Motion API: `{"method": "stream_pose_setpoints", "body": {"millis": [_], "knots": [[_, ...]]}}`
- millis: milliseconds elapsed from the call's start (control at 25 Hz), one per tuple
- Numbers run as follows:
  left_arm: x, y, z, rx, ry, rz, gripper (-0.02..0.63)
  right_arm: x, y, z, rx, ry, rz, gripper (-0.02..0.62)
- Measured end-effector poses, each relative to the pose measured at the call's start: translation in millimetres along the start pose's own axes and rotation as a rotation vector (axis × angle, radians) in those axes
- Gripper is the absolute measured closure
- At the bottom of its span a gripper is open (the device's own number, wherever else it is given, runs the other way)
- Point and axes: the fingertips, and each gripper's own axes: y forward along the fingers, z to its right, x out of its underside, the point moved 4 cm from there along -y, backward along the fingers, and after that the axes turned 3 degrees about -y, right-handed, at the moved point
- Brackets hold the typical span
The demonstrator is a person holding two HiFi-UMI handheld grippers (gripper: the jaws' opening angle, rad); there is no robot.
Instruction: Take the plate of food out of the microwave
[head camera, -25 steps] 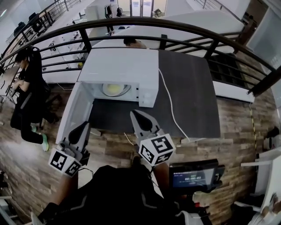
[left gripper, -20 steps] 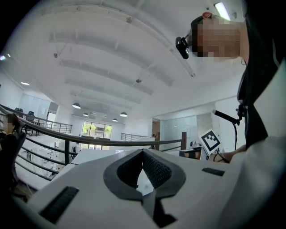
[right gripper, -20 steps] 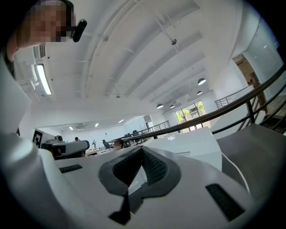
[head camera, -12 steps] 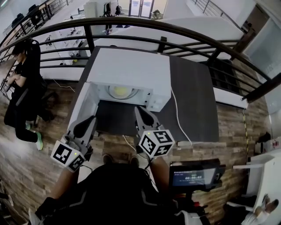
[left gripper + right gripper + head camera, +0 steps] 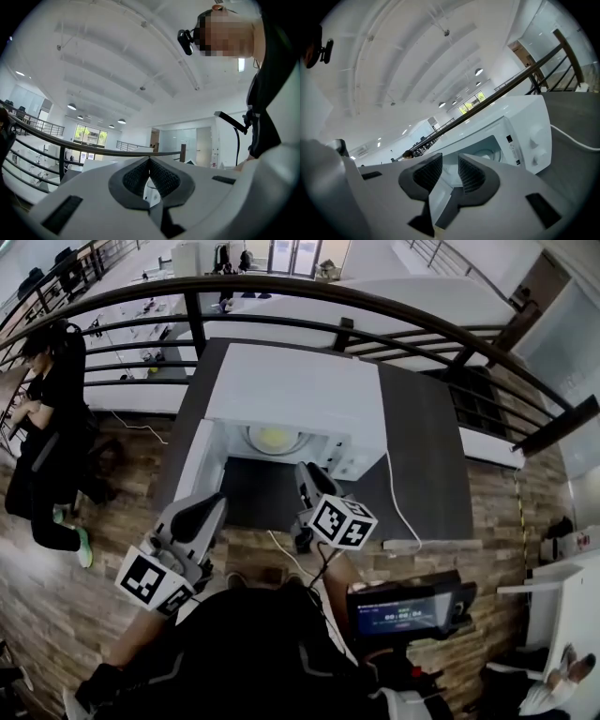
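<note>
Head view and both gripper views. The white microwave (image 5: 295, 395) stood on a dark table (image 5: 427, 446) with its door (image 5: 199, 468) swung open to the left. The plate of food (image 5: 275, 439) lay inside the cavity, on the turntable, untouched by either tool. The right gripper (image 5: 307, 472) hovered over the table just before the open cavity, pointing toward it; its jaws were opening, with a narrow gap and nothing between the pads. The left gripper (image 5: 212, 504) was held lower, near the door's outer edge, its jaws clenched tip to tip on nothing. A white cable (image 5: 398, 507) ran across the table right of the microwave.
</note>
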Motion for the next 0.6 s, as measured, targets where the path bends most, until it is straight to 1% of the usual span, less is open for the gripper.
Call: {"method": "stream_pose_setpoints", "body": {"millis": [120,280,320,400,560,600], "knots": [[-4,4,2,0.018,-0.008,-0.012,0.603,-4,4,3,0.03,0.01,0.011,0.505],[0,-2,2,-0.002,-0.02,-0.016,0.603,5,13,6,0.042,0.01,0.001,0.492],[1,-5,0,-0.014,-0.015,-0.019,0.603,9,18,7,0.042,0.014,-0.002,0.491],[-1,-8,-7,-0.048,0.001,-0.016,0.603,18,35,14,0.046,0.045,-0.016,0.466],[-16,-4,-22,-0.13,0.082,0.016,0.603,28,82,50,0.075,0.078,-0.072,0.465],[-19,-4,-25,-0.147,0.092,0.016,0.603,31,92,58,0.086,0.084,-0.082,0.465]]}}
